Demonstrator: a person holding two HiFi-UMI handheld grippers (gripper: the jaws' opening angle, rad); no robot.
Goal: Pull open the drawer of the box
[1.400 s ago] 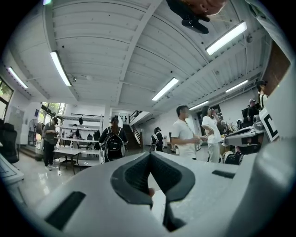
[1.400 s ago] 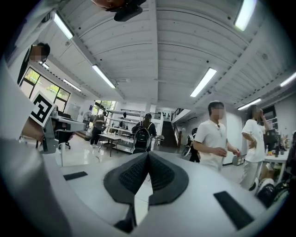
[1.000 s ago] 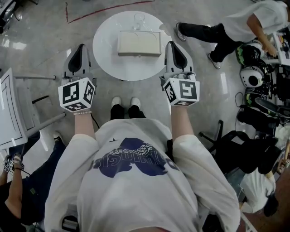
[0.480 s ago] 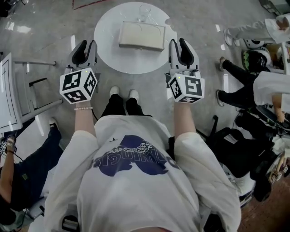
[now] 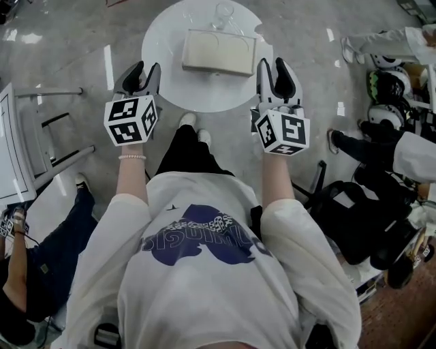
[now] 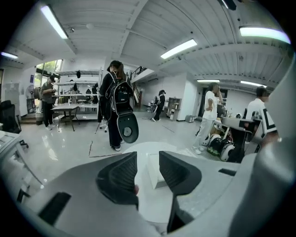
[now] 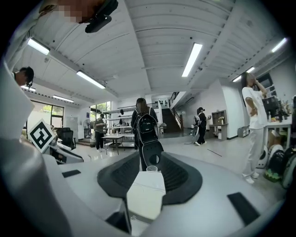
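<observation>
Where the grippers hang: in the air at the near rim of the round table (image 5: 167, 41), one on each side of the box (image 5: 218, 53), neither touching it.
Left gripper (image 5: 143, 68): jaws apart, having just been opening; nothing held. In its own view, a corner of the box shows through the gap, farther off on the tabletop.
Right gripper (image 5: 278, 65): jaws apart, also just opening; empty. Its own view looks along the box between the pads, clear of both.
Box: pale, flat and rectangular, lying near the middle of the table with a long side toward the person. The head view shows a plain rectangle with the drawer not pulled out.
Glass (image 5: 223, 12): clear, standing just behind the box.
Table: white, on a glossy grey floor.
Person: white shirt with a dark blue print, bead bracelet (image 5: 132, 157) on the left wrist, white shoes by the table.
Surroundings: white metal frame (image 5: 20, 143) at the left, helmets (image 5: 385, 88) at the right, other people at both sides.
</observation>
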